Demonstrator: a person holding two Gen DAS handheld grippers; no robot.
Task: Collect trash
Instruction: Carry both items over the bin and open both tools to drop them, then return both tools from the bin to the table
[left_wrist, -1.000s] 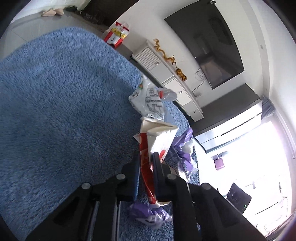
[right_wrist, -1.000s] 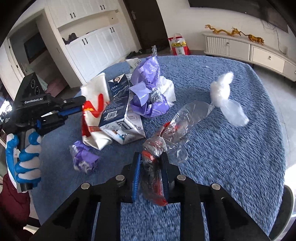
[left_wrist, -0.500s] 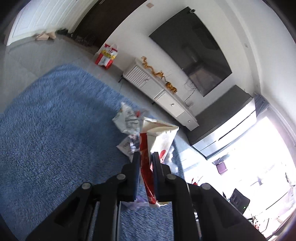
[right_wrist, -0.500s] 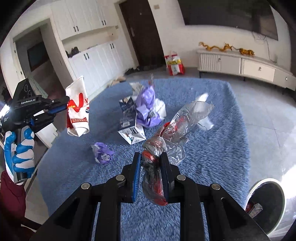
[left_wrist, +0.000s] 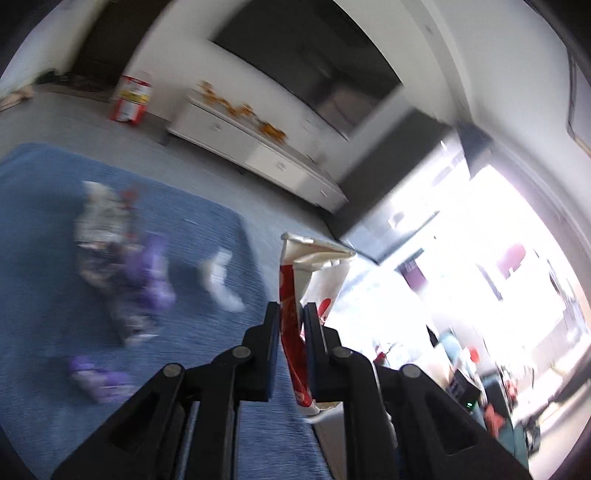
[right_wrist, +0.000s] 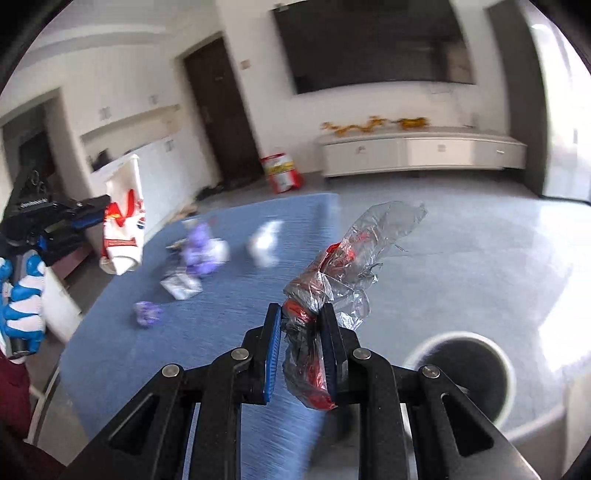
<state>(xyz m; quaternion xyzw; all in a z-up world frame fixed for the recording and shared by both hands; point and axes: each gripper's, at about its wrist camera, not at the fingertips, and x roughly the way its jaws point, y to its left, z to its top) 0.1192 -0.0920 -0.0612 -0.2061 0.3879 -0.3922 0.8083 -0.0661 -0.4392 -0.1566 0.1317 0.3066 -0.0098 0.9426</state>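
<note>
Left tool (left_wrist: 291, 314) grips one paper bag (left_wrist: 314, 266); right tool (right_wrist: 301, 317) one plastic wrapper (right_wrist: 354, 251).

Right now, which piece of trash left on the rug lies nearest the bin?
The white wad: it lies farthest toward the bin side, beyond the purple wrappers and carton.

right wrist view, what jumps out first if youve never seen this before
The right gripper fills the foreground, clamped on a crumpled clear wrapper with red inside. At far left, the left gripper holds a red-and-white paper bag in the air. Purple scraps litter the blue rug between them.
</note>
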